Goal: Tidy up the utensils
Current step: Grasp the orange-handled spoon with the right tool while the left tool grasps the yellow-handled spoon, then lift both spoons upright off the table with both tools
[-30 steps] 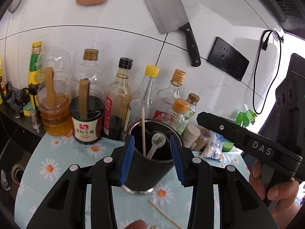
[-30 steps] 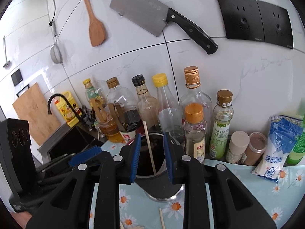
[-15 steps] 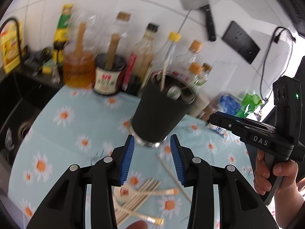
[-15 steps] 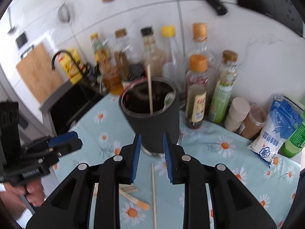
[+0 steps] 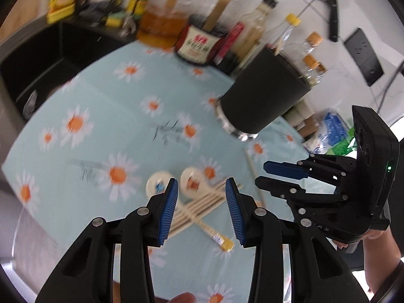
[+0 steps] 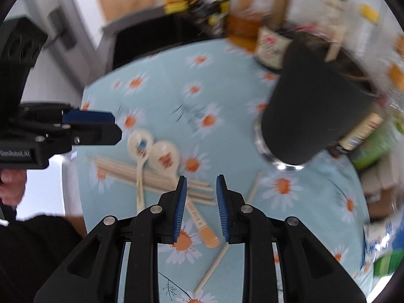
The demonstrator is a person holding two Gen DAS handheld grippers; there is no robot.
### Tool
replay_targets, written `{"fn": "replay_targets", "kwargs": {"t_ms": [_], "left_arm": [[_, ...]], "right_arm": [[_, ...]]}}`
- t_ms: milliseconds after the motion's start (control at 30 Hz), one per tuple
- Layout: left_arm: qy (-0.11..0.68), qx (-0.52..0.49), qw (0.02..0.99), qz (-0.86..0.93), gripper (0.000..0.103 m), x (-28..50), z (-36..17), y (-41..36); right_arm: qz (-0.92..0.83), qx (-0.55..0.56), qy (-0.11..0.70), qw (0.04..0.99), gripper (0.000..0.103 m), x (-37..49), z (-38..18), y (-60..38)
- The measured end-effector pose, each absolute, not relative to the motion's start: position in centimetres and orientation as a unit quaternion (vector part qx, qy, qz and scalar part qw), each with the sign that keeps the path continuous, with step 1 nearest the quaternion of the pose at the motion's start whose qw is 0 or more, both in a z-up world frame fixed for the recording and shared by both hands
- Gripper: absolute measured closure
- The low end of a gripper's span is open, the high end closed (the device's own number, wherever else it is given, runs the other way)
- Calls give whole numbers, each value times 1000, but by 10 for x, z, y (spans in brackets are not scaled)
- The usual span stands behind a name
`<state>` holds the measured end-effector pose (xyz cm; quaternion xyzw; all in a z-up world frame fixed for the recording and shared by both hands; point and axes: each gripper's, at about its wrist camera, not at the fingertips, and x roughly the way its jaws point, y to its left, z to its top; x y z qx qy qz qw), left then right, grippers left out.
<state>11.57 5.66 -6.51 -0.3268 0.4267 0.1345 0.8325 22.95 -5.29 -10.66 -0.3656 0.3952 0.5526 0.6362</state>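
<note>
Left wrist view: left gripper hangs over the utensil pile, jaws partly apart and empty, framing two white spoons and the chopsticks on the daisy cloth; likely lining up a pick. Black holder cup stands upright beyond, well apart, presumably the destination. Right gripper sits beside the pile. Right wrist view: its jaws are narrow, nothing between them, poised above the spoon handles and chopstick ends. One stray chopstick lies apart, nearer the camera. The view is blurred.
</note>
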Motion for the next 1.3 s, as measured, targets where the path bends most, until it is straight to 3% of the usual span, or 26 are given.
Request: {"fn": "replay_targets", "kwargs": {"t_ms": [400,700,1300], "left_arm": [[459,-391,779,171,65,99,-106,41],[463,-415,761,182,67,102,-113,37],[503,-421,731,187,68,131,-126,35]], "right_arm": [[591,-485,412,496,78,216,-149,-18],[579,-533,415,456,94,206,-166,5],[612,-408,459,498,95,253,-119,-20]]}}
